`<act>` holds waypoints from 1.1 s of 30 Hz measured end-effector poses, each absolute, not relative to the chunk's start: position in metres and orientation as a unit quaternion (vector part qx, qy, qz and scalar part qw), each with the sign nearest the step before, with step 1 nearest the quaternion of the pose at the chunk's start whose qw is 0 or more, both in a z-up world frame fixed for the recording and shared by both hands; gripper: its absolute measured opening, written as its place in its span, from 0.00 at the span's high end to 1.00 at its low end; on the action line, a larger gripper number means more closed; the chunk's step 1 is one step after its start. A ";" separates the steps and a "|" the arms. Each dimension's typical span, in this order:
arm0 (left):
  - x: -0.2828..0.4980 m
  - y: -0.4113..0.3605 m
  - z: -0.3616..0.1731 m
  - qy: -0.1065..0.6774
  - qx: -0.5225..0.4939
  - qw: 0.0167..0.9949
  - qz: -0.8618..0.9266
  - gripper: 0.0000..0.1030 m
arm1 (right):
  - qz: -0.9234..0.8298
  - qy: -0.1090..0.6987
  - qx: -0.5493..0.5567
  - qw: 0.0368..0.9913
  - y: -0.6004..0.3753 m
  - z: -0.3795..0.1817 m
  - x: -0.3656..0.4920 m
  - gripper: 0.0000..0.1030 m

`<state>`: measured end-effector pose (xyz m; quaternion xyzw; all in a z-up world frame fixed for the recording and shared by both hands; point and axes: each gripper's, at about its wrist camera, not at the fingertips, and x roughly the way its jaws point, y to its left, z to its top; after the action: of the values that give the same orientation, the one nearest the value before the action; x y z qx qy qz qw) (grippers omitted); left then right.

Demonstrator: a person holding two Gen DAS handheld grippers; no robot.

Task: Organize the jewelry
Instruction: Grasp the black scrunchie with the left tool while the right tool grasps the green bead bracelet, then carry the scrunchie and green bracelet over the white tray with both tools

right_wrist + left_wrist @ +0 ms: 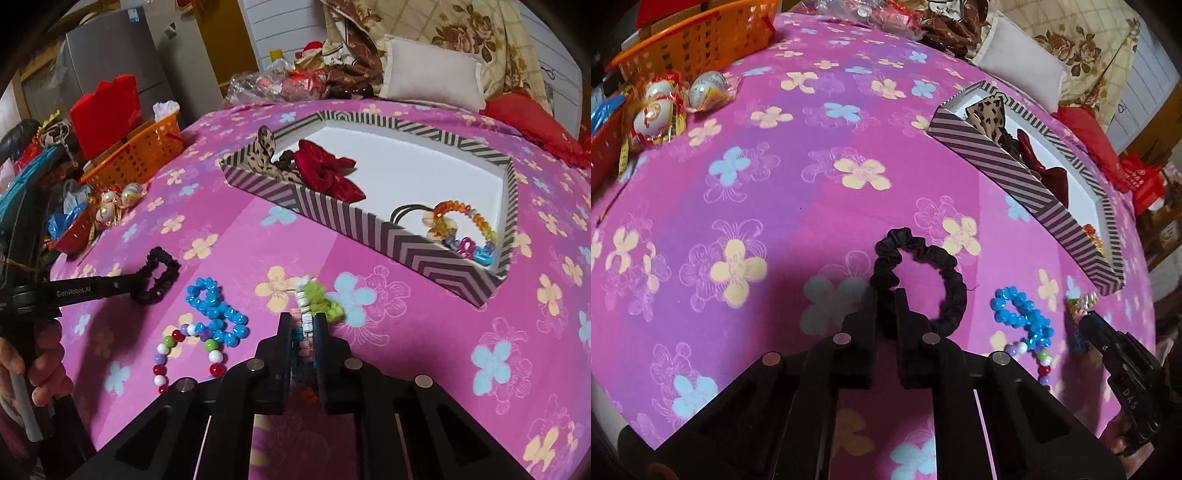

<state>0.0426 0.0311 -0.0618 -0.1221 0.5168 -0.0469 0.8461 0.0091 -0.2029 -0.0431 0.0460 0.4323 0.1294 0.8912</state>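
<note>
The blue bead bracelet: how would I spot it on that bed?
Start at the striped box on the pink flowered bedspread. Nearer than it, between the black scrunchie and the green-tasselled bracelet, lies the blue bead bracelet, the only all-blue piece.

L gripper (886, 291) low over the bed, jaws nearly closed w/ black scrunchie (923, 266) pinched between fingertips, R gripper (303, 318) also low, jaws close together clamping a beaded bracelet (306, 325), person's left hand (33, 365) wrapped round L handle
</note>
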 end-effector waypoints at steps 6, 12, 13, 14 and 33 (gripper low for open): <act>0.035 0.033 -0.046 0.503 -0.124 0.853 -0.060 0.95 | 0.134 0.420 0.067 0.895 -0.212 -0.027 0.001 0.90; 0.029 0.031 -0.022 0.486 -0.124 0.862 -0.071 0.95 | 0.136 0.403 0.075 0.902 -0.217 -0.008 -0.007 0.90; 0.028 0.030 -0.019 0.484 -0.122 0.864 -0.072 0.95 | 0.138 0.400 0.075 0.903 -0.217 -0.004 -0.008 0.90; 0.027 0.030 -0.018 0.483 -0.121 0.864 -0.072 0.95 | 0.138 0.398 0.074 0.904 -0.216 -0.002 -0.009 0.90; 0.013 0.014 0.021 0.458 -0.093 0.881 -0.081 0.95 | 0.138 0.370 0.063 0.917 -0.220 0.032 -0.022 0.90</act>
<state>0.0126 0.0135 0.0209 -0.0927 0.4575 -0.0811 0.8806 -0.0220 -0.2203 0.0316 0.0634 0.3700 0.1379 0.9165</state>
